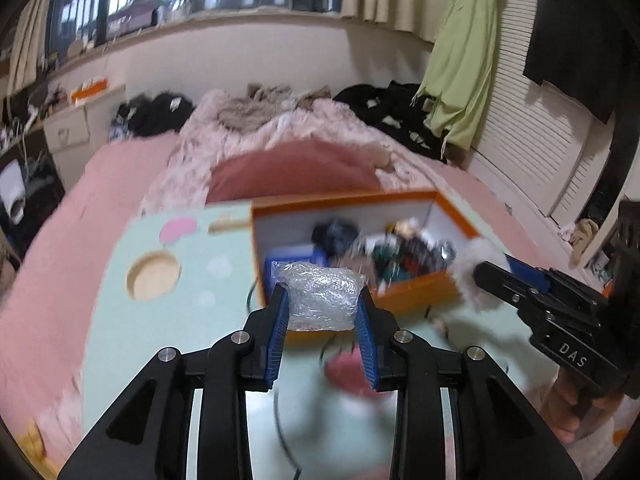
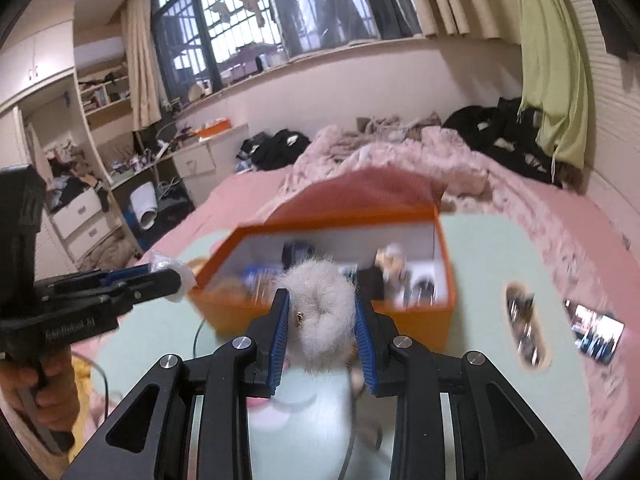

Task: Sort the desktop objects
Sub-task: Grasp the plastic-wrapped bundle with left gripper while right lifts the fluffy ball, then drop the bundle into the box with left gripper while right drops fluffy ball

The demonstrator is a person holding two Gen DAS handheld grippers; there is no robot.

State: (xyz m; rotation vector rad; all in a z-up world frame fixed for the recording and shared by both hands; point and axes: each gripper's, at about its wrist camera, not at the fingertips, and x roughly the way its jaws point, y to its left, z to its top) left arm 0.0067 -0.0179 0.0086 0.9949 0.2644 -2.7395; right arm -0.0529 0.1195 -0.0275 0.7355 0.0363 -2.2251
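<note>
Orange box [image 1: 416, 286] holds blurred clutter.

A crinkled clear plastic packet [image 1: 322, 296] and fluffy white scrunchie [image 2: 324, 316] hang before the open orange box [image 1: 416, 284].

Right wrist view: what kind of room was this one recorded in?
Most likely a lived-in bedroom. A bed with pink sheets and a rumpled blanket fills the middle, clothes lie heaped by the wall, and a curtained window sits above a cluttered desk.
</note>
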